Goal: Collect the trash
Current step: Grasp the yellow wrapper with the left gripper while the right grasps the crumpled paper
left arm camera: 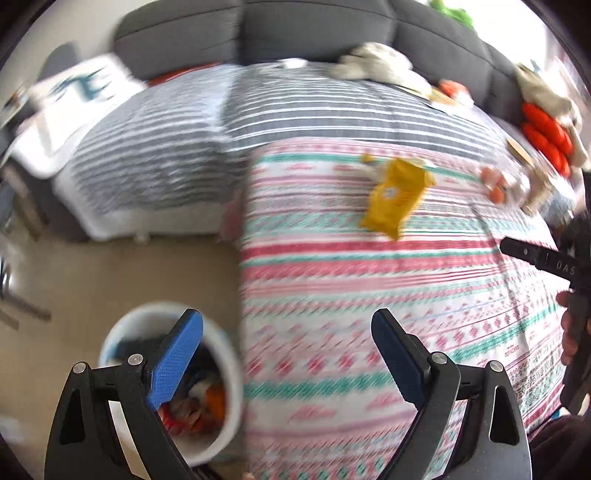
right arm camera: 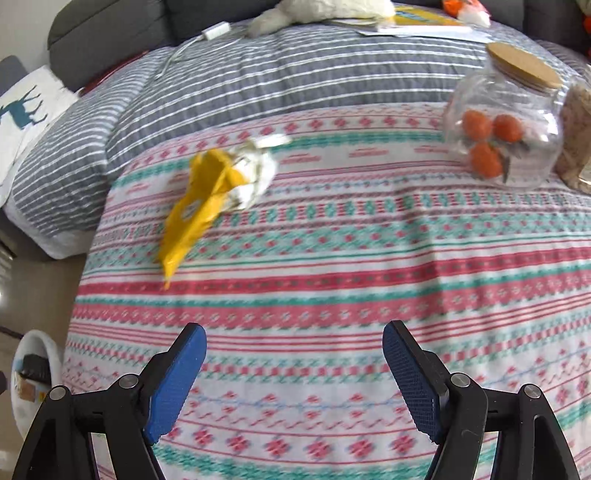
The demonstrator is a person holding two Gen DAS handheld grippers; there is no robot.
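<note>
we're in a home living room here: a grey sofa (left arm camera: 317,33) along the far side, striped and patterned blankets (right arm camera: 332,280) spread across it, a deer-print cushion (right arm camera: 26,110) at far left, a soft toy (right arm camera: 321,11), beige floor (left arm camera: 122,273) at left.

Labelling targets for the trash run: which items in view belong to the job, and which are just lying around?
Job:
- yellow wrapper on the patterned blanket
- crumpled white paper touching the wrapper
- white bin on the floor, already holding trash
- left gripper and right gripper, jaws open, empty

Lying about:
- glass jar with cork lid, orange fruit inside
- plush toy
- deer cushion
- white cable
</note>
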